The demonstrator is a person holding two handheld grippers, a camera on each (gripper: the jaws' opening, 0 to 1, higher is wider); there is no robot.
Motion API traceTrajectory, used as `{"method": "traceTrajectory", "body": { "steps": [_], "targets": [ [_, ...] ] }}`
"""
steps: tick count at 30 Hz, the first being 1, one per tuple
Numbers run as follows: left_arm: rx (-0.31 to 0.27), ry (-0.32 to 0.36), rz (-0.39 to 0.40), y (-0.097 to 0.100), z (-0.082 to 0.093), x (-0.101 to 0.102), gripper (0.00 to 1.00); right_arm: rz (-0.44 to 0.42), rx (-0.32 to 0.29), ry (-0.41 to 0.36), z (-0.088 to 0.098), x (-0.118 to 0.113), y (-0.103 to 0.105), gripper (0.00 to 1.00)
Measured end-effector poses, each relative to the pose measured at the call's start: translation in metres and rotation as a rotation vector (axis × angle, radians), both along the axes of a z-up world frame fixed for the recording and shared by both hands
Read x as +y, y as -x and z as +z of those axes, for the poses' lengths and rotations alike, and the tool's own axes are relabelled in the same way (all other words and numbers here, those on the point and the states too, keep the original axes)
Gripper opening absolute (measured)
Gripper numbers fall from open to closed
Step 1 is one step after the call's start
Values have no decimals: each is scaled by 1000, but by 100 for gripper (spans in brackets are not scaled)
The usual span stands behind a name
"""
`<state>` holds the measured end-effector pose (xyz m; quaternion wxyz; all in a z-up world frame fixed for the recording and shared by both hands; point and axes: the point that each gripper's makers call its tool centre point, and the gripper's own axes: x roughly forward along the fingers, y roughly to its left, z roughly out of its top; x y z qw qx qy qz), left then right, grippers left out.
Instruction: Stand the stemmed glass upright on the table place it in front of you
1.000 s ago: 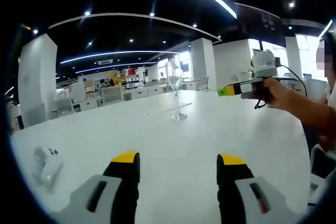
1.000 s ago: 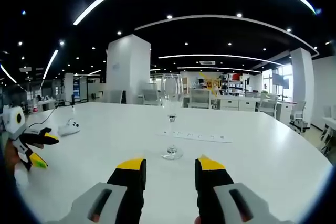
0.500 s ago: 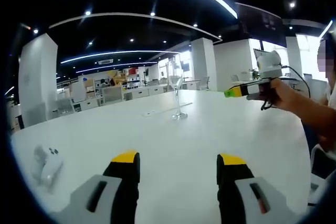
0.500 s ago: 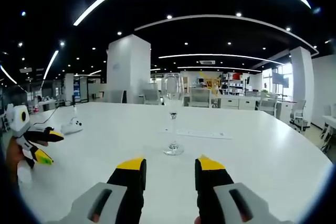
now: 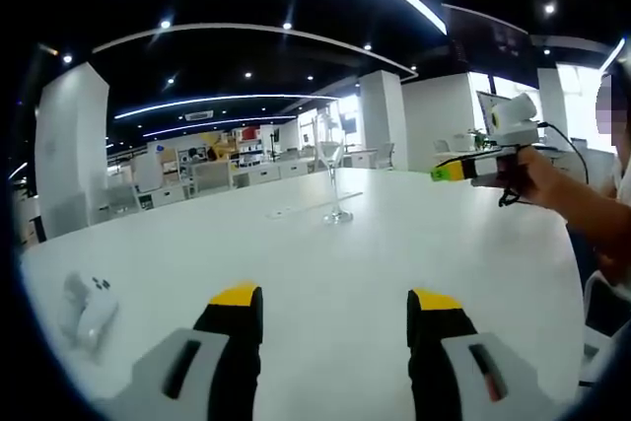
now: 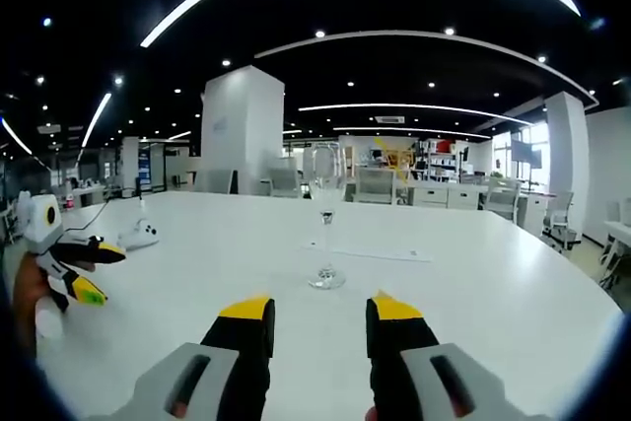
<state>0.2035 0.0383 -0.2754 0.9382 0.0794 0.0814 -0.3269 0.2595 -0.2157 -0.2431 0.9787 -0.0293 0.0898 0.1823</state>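
Observation:
A clear stemmed glass (image 6: pixel 324 216) stands upright on the white table (image 6: pixel 473 273), a short way beyond my right gripper (image 6: pixel 320 311), which is open and holds nothing. From the left gripper view the same glass (image 5: pixel 331 179) is far off near the table's middle. My left gripper (image 5: pixel 335 303) is open and empty, low over the near table surface. The right gripper (image 5: pixel 441 174) enters that view from the right in a person's hand. The left gripper (image 6: pixel 97 271) shows at the left edge of the right gripper view.
A flat white power strip (image 6: pixel 370 254) lies on the table just behind the glass. A small white device (image 5: pixel 87 308) rests on the table at the near left of the left gripper view, and again as the white device (image 6: pixel 136 237). Office desks and pillars stand beyond.
The right gripper has drawn back from the glass, which now looks smaller and farther in its view. In the left gripper view it has shifted right and slightly up. The left gripper has stayed still.

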Motion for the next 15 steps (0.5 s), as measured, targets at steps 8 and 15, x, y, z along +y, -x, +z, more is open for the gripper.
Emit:
{"method": "traceTrajectory", "body": {
  "steps": [8,15],
  "targets": [
    [-2,-1,3,0,0,0,59,-5,5,-1,-3,-2,3,40],
    [-3,-4,7,1,0,1,59,-4,8,-3,-4,-2,7,40]
  ]
}}
